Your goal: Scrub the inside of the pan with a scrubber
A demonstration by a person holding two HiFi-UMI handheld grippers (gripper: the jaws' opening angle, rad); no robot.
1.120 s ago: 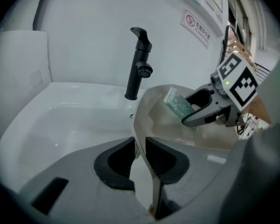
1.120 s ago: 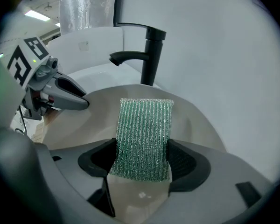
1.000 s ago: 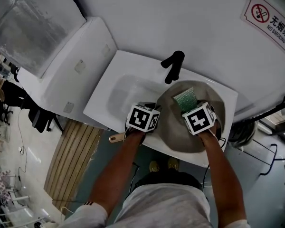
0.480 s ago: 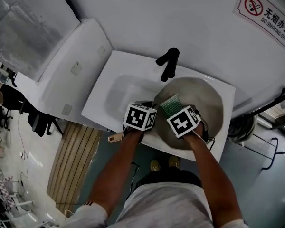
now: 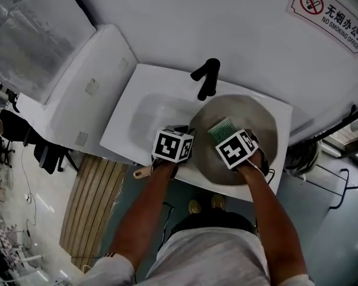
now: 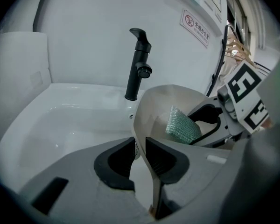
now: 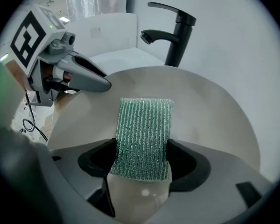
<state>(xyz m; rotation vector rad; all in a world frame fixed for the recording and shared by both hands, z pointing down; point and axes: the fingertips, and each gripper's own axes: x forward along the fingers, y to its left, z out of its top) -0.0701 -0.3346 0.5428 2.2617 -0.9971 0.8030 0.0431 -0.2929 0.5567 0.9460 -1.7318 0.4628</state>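
Scrubber (image 7: 143, 139) is sticking out lengthwise from the right gripper (image 7: 142, 164), which is clamping its near end, reaching toward the far side of the pan (image 5: 256, 121); the left gripper (image 6: 140, 155) is pinching the pan's near left rim over the sink (image 5: 137, 121)

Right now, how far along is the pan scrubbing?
Done: the pan is held tilted at the sink, the left gripper jaws clamped on its rim, and the right gripper grips the green scrubber. In hand: the scrubber lies against the pan's inside. Left: more scrubbing; no dirt or foam shows, so coverage cannot be judged.
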